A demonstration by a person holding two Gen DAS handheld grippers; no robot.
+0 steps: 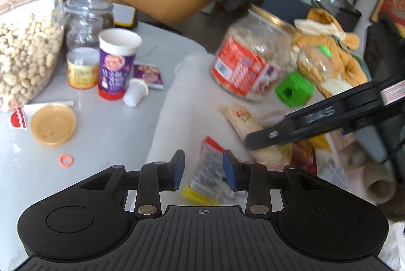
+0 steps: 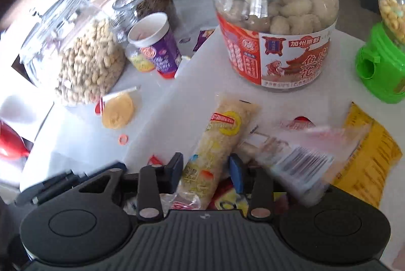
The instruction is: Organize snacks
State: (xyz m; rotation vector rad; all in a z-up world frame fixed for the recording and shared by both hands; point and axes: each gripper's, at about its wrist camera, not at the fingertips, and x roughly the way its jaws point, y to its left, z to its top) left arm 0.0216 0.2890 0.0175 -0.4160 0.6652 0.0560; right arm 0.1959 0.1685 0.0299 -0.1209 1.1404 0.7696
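A long pale rice-cracker packet [image 2: 222,129] lies slanted on a white board [image 2: 192,91]. My right gripper [image 2: 206,164] is shut on the packet's near end, a pad pressing each side. In the left wrist view the same gripper [image 1: 253,142] reaches in from the right onto that packet [image 1: 240,116]. My left gripper [image 1: 202,169] is open above a small packet [image 1: 206,169] with a red top, a barcode and a yellow end. That packet lies between the jaws, with a gap at the left pad [image 1: 178,169].
On the board stand a gold-lidded plastic jar [image 2: 276,18] and a green candy dispenser [image 2: 379,68]. Beside my right gripper lie a clear barcode packet [image 2: 298,157] and a yellow packet [image 2: 367,157]. A peanut jar [image 1: 22,48], purple cup [image 1: 116,63] and yellow lid [image 1: 53,125] sit left.
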